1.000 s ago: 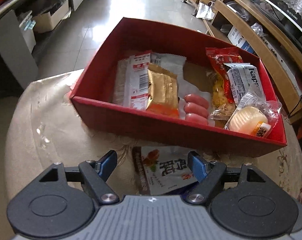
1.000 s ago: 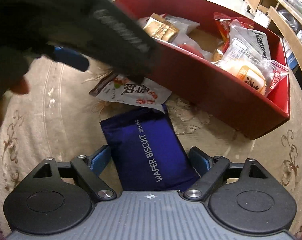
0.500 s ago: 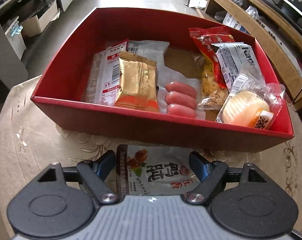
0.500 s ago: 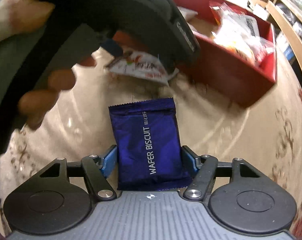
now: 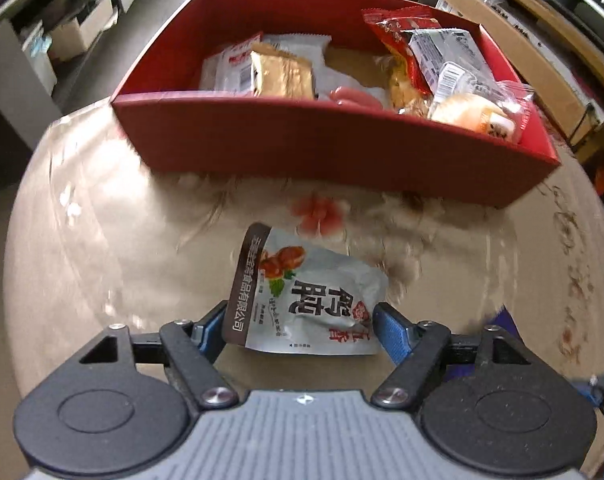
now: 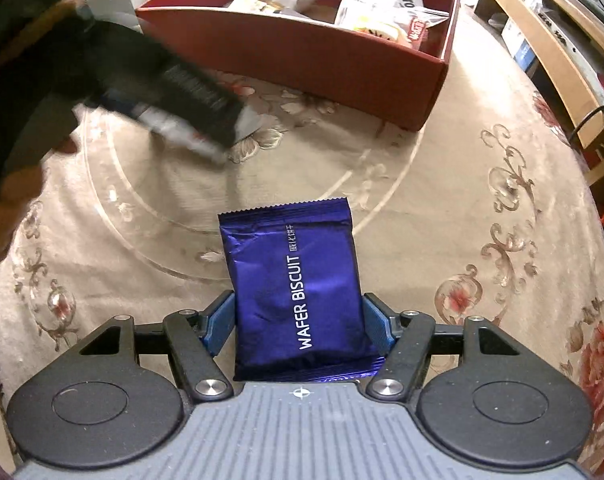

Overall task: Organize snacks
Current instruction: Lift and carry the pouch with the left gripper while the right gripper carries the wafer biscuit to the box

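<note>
My left gripper (image 5: 302, 326) is shut on a white nut snack pouch (image 5: 302, 300) and holds it above the table, in front of the red box (image 5: 334, 156). My right gripper (image 6: 297, 326) is shut on a blue wafer biscuit pack (image 6: 295, 284) and holds it up over the tablecloth. The red box (image 6: 302, 52) holds several snacks: a gold wrapper (image 5: 283, 76), sausages (image 5: 354, 98), a red bag (image 5: 402, 36) and a bun pack (image 5: 474, 114). The left gripper and the hand on it show blurred at the left of the right wrist view (image 6: 149, 92).
A round table with a floral cloth (image 6: 482, 200) and a clear glass turntable (image 6: 141, 216) carries the box. Wooden shelves (image 5: 542, 12) stand at the right. Cabinets and cardboard boxes (image 5: 61, 32) stand on the floor at the left.
Both grippers have closed on their packs and lifted them off the table. Both have drawn back from the red box, which now looks farther away.
</note>
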`<action>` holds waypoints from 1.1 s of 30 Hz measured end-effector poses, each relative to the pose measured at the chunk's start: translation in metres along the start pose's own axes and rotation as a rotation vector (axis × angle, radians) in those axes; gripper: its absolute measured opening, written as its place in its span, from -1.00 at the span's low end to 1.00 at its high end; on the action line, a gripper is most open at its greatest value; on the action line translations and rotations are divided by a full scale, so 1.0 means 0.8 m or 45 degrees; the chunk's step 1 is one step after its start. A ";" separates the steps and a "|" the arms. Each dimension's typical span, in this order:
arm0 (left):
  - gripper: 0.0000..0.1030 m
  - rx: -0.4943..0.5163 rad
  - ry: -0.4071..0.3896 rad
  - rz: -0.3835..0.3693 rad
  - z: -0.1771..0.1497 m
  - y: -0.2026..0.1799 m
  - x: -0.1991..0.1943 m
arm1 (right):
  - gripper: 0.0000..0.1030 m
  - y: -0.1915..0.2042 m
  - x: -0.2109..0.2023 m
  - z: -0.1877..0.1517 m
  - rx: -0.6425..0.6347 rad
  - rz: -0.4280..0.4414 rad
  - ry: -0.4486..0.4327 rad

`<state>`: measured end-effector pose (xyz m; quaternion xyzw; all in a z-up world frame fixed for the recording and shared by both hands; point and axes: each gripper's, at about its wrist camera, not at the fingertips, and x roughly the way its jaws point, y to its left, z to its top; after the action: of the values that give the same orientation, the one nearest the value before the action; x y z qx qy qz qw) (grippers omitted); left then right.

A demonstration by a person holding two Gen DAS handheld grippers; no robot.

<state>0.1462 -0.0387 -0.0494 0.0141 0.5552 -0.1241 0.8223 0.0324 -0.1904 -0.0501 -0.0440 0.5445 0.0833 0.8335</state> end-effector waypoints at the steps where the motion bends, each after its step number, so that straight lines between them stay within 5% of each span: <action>1: 0.45 -0.023 0.011 -0.029 -0.005 0.004 -0.004 | 0.42 0.000 -0.003 0.000 0.001 0.005 -0.007; 7: 0.49 -0.084 0.020 -0.097 -0.029 0.012 -0.024 | 0.42 0.000 -0.007 0.011 -0.005 0.025 -0.037; 16: 0.67 -0.080 -0.001 -0.026 -0.013 -0.011 -0.002 | 0.37 -0.011 -0.003 0.008 0.024 0.013 -0.019; 19: 0.79 -0.084 0.001 -0.002 -0.006 -0.015 0.009 | 0.50 -0.015 0.008 0.009 0.039 0.004 0.008; 27: 0.69 0.037 -0.042 0.131 -0.011 -0.036 0.020 | 0.66 -0.006 0.027 0.016 -0.011 0.011 0.023; 33: 0.60 0.010 -0.040 0.101 -0.026 -0.022 0.012 | 0.41 -0.003 0.020 0.013 -0.031 -0.030 0.012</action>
<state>0.1273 -0.0543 -0.0642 0.0373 0.5408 -0.0935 0.8351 0.0488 -0.1899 -0.0604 -0.0608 0.5466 0.0797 0.8313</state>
